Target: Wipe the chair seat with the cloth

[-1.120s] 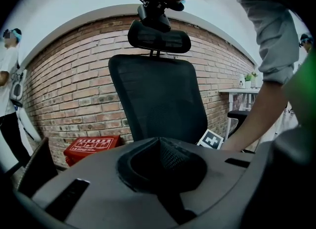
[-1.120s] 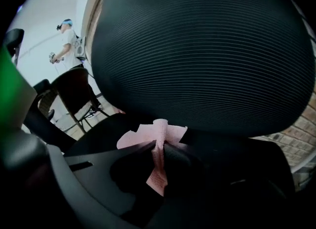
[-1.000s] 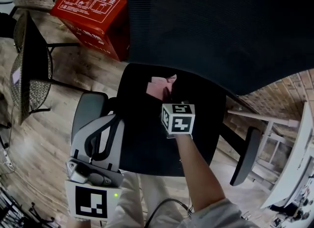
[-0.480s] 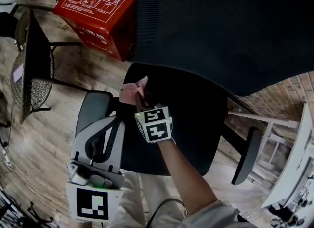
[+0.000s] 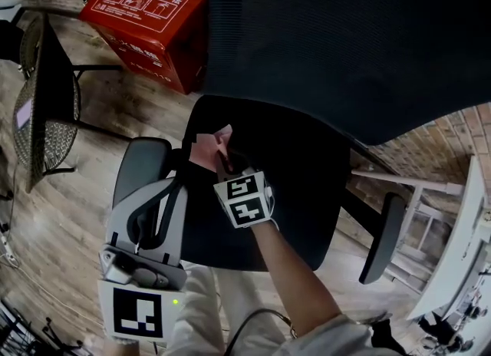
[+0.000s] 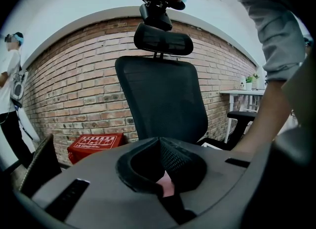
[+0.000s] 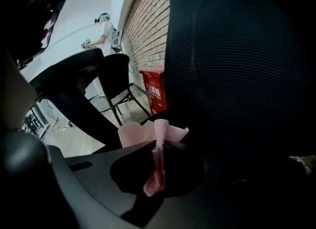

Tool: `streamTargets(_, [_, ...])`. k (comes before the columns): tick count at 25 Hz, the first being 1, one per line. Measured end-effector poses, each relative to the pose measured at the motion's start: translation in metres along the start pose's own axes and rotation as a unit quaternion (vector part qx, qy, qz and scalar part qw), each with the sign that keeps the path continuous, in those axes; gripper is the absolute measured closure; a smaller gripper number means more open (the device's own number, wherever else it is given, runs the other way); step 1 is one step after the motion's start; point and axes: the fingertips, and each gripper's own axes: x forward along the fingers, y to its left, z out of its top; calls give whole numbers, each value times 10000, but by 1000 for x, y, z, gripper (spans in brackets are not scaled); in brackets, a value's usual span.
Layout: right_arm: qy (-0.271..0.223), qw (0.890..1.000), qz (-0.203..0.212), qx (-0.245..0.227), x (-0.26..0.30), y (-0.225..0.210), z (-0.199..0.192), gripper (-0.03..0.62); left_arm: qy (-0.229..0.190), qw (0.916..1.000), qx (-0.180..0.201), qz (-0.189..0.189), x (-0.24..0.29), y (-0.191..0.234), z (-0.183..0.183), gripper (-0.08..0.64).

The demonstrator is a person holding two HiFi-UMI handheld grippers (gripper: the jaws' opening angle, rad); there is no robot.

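red box (image 5: 146,28) (white print on lid) by brick wall (image 6: 74,90) | black side chair (image 5: 46,109) on wood floor (image 5: 61,224) | white desk (image 6: 242,95)

The black chair seat (image 5: 307,193) is the only surface carrying anything. A pink cloth (image 5: 205,147) lies crumpled on it, close to the edge on the side toward the red box (image 5: 146,24), and the rest of the seat is bare dark fabric. The chair stands on a floor (image 5: 77,224) of pale wooden planks. The red box sits on those planks by the brick wall, and a dark side chair (image 5: 42,117) with a woven seat stands well apart from it. A white bench (image 5: 410,183) stands on the far side.
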Motion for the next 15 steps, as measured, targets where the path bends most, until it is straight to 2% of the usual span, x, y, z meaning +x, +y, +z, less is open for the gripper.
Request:
streamTargets(9, [182, 9975, -633, 252, -37, -58, -44, 537, 10, 9999, 50, -135, 6, -19, -3, 541])
streamTargets(15, [292, 9903, -1241, 554, -74, -112, -83, 537, 29, 9997, 93, -212, 15, -32, -2, 541])
